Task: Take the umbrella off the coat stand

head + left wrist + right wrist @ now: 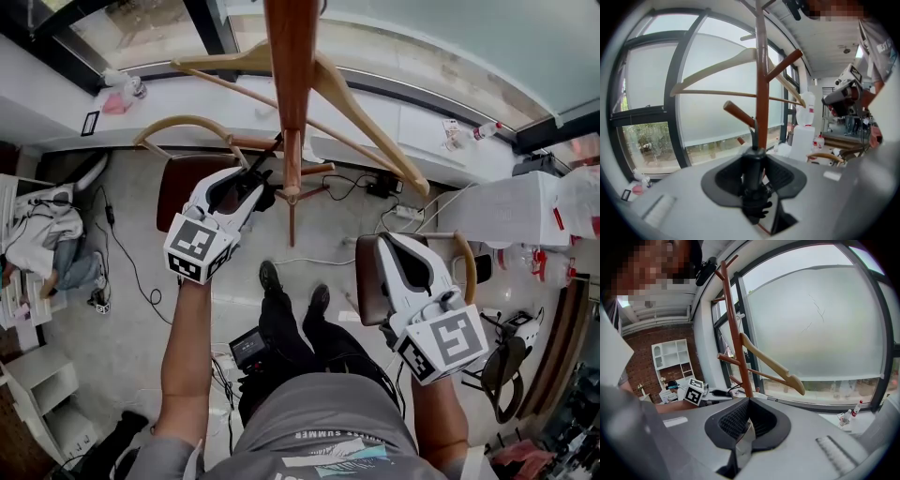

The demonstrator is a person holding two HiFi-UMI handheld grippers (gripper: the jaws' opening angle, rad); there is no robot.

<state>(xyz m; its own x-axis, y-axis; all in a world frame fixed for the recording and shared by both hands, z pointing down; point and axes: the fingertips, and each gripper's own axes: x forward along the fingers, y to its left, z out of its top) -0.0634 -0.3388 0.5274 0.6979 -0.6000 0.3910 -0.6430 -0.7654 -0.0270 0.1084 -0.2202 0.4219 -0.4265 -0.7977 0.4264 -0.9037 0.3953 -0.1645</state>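
The coat stand [291,66] carries 1 wooden hanger [361,103]. The black umbrella [752,176] is close against its pole, clamped in the left gripper [255,187]. Best lifted straight up, clear of pegs and hanger. The right gripper [746,420] gapes empty.

- The right gripper [749,414] has its dark ribbed pads apart, with nothing between them.
- Far behind it, a reddish coat stand [736,333] stands upright before a frosted window [820,319].
- A pale wooden hanger [774,365] hangs on the stand's right side.
- The left gripper's marker cube [695,391] is near the stand, on its left.
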